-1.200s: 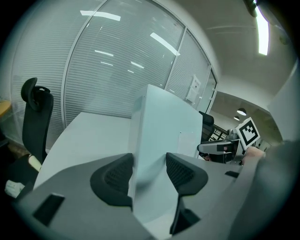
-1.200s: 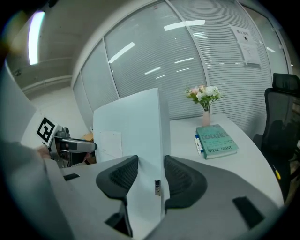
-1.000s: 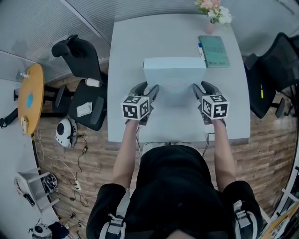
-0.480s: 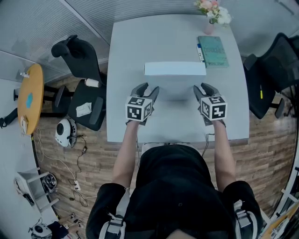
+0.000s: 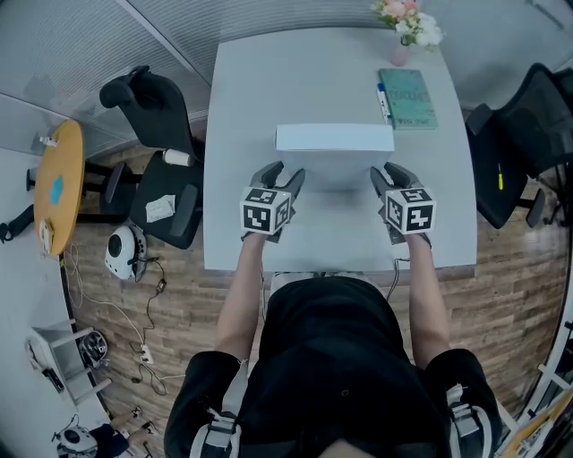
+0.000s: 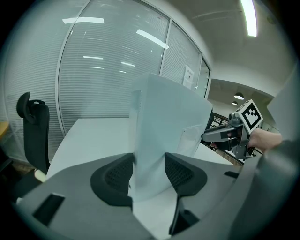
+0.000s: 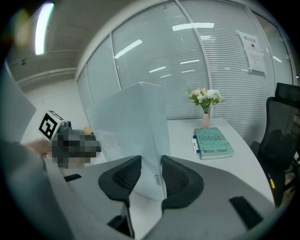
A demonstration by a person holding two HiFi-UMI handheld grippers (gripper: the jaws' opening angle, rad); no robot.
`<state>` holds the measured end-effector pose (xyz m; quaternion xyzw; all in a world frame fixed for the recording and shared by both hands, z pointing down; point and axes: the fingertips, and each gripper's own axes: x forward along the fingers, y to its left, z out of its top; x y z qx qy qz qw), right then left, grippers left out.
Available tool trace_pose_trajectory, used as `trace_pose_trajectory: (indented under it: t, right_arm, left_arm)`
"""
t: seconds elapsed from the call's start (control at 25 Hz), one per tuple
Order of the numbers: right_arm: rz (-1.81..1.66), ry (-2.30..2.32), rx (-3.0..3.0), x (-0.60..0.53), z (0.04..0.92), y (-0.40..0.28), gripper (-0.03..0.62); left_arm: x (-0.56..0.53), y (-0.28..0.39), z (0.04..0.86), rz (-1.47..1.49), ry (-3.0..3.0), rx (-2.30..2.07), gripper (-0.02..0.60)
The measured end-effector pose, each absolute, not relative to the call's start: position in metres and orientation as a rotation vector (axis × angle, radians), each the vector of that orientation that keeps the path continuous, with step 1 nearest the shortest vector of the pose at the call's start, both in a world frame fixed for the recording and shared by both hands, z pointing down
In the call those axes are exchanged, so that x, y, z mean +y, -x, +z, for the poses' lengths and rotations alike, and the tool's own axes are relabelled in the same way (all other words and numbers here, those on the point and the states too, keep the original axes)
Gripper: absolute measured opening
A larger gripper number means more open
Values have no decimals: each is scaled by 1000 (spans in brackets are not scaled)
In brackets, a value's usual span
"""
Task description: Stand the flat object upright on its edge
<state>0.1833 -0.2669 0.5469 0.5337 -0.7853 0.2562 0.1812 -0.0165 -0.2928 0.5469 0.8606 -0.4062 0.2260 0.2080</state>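
A flat white box (image 5: 334,137) stands upright on its long edge in the middle of the white table (image 5: 260,80), showing only its narrow top in the head view. My left gripper (image 5: 284,170) is open, a little short of the box's left end. My right gripper (image 5: 389,170) sits just short of the right end, its jaws closing with nothing pressed between them. In the left gripper view the box (image 6: 164,136) rises ahead of the jaws (image 6: 149,161). The right gripper view shows the box (image 7: 136,126) beyond the pads (image 7: 151,164), untouched.
A teal book (image 5: 409,97) with a pen (image 5: 384,97) beside it lies at the table's far right, by a small vase of flowers (image 5: 407,22). Black office chairs stand left (image 5: 161,116) and right (image 5: 528,134) of the table. The near table edge is just behind my grippers.
The box has tipped from leaning with its broad face showing to standing upright on its edge. Both grippers have drawn back slightly from its ends.
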Motion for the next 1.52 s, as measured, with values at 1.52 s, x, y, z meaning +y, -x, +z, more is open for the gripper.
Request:
trace_pose_trajectory:
  t: [1.52]
  right_arm:
    - [734,-1608,-2206,-187,526,-153,133]
  left_arm:
    - [-223,47,520,584,-2442,-1067,193]
